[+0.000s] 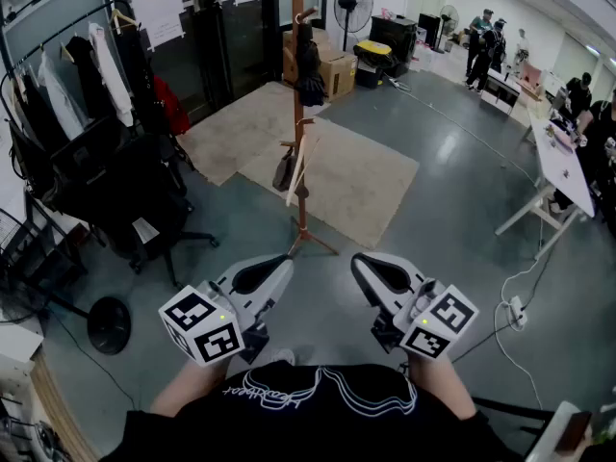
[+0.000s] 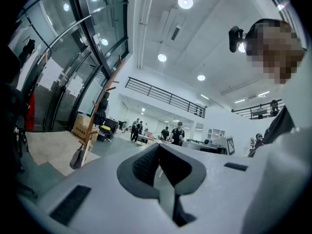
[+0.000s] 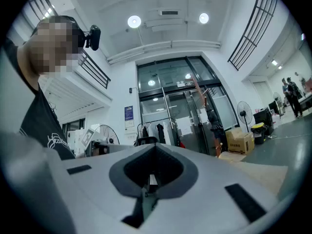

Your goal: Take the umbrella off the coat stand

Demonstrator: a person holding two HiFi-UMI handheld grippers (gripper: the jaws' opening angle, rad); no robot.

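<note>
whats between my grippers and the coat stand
Head view: only bare grey floor between the left gripper, right gripper and coat stand.

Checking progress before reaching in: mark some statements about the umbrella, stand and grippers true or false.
1. The left gripper and right gripper are both shut and empty. True.
2. The dark umbrella lies on the floor. False: it hangs on the coat stand.
3. A fan stands beyond the coat stand. True.
4. The right gripper touches the coat stand. False: it is well short of it.
</note>
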